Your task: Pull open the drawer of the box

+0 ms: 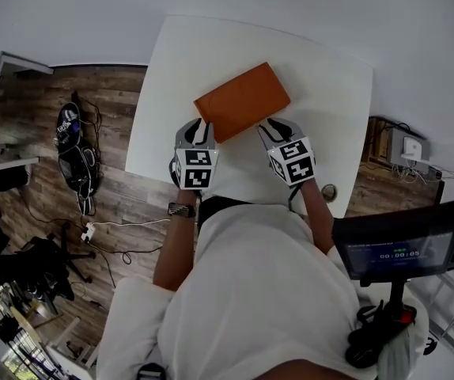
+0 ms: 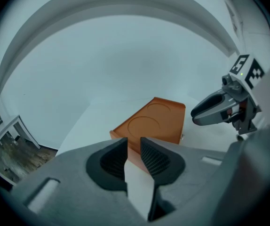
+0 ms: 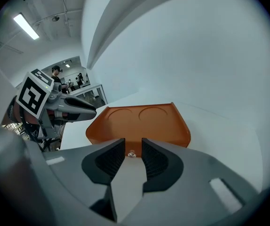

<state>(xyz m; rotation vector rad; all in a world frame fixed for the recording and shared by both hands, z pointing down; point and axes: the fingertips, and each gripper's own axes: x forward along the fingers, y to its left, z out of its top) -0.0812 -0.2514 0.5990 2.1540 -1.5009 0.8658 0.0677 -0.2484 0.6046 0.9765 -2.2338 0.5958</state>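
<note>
Head view: the orange box (image 1: 243,100) lies flat near the middle of the white desk (image 1: 211,46), set askew, with a claw at each near corner. The left claw (image 1: 201,127) sits at the near-left corner with its jaws a narrow gap apart and nothing between them; whether it touches the box I cannot tell. The right claw (image 3: 133,144) has its jaws apart with a small shiny knob (image 3: 131,153) between them, not yet pinched. The box looks stiff, smooth and fairly light, so it would likely slide on the slick desk once the drawer is tugged. Bracing the body with the left claw seems wise. The knob is the only purchase. It is tiny and probably slippery, so it needs a square, firm pinch and a straight pull.
</note>
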